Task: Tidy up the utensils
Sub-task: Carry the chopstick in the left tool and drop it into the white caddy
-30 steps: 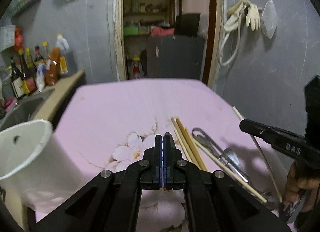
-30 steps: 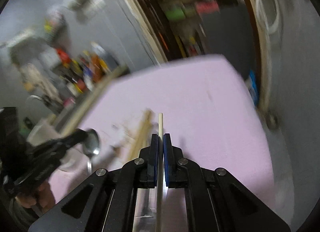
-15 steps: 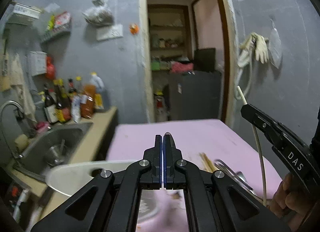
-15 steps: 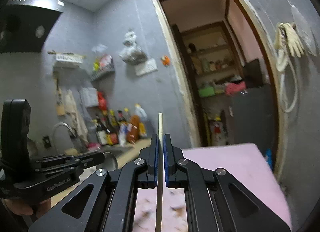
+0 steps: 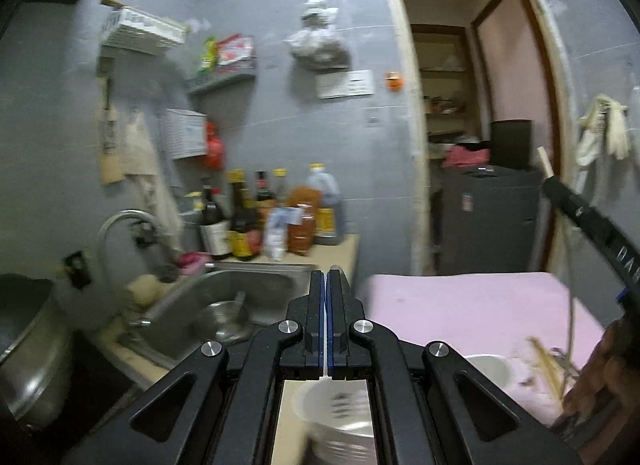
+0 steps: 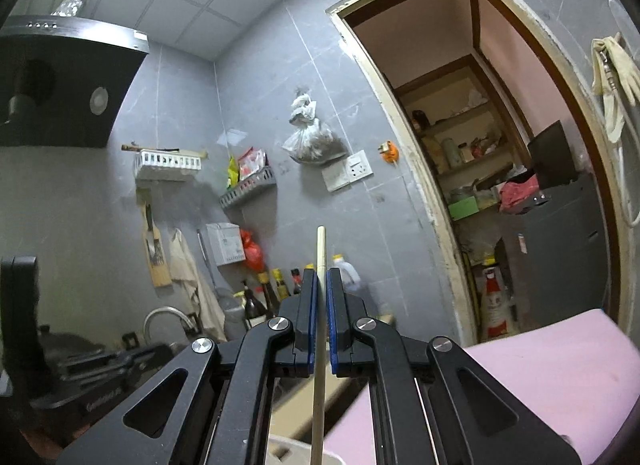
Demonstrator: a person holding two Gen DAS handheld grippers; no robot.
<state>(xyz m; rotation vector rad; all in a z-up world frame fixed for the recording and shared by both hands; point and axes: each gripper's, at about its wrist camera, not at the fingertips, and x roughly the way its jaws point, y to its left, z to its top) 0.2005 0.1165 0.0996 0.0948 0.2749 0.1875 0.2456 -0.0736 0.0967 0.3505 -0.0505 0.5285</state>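
Lifted clear of the pink worktop (image 5: 460, 301) since a second ago, right tool (image 6: 320, 285) clamped on one chopstick (image 6: 319, 329), left tool (image 5: 326, 285) shut and empty, white cup (image 5: 340, 417) just below, likely awaiting that chopstick.

Open air ahead; seemingly white container (image 5: 340, 421) below.
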